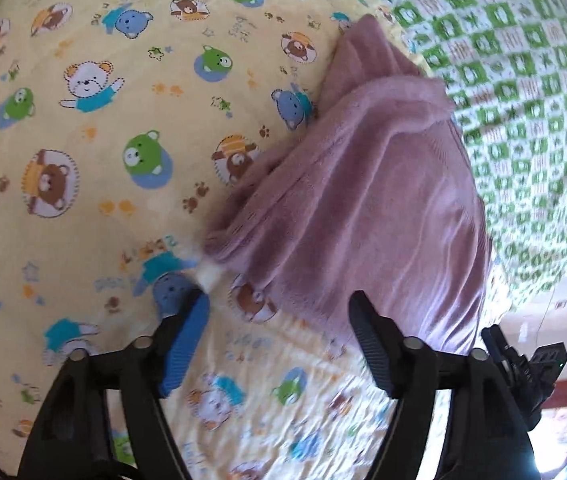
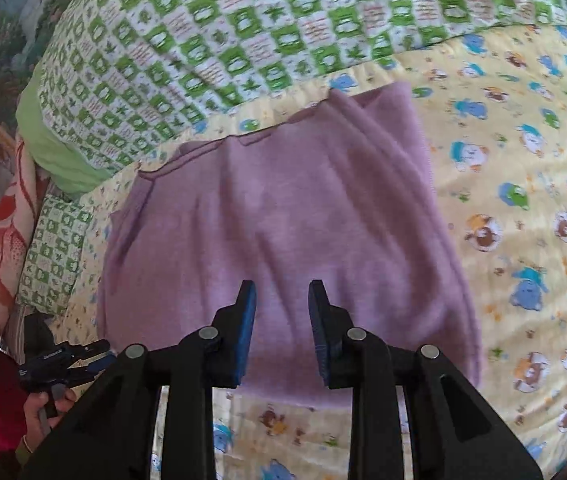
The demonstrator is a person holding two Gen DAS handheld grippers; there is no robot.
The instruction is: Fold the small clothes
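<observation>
Purple garment (image 2: 283,216) lies rumpled on the yellow bear-print sheet (image 2: 523,200), its far edge just beside the green checked blanket (image 2: 243,28). Right tongs (image 2: 282,292) hover over the garment's near part, partly open, holding nothing. Left tongs (image 1: 279,300) gape wide at the garment's near edge, also empty.

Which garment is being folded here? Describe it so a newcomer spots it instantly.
Start at the yellow bear-print sheet covering the bed. Near its border with the green-checked quilt lies a mauve fleece garment, the only plain, single-colour fabric among busy prints.
</observation>
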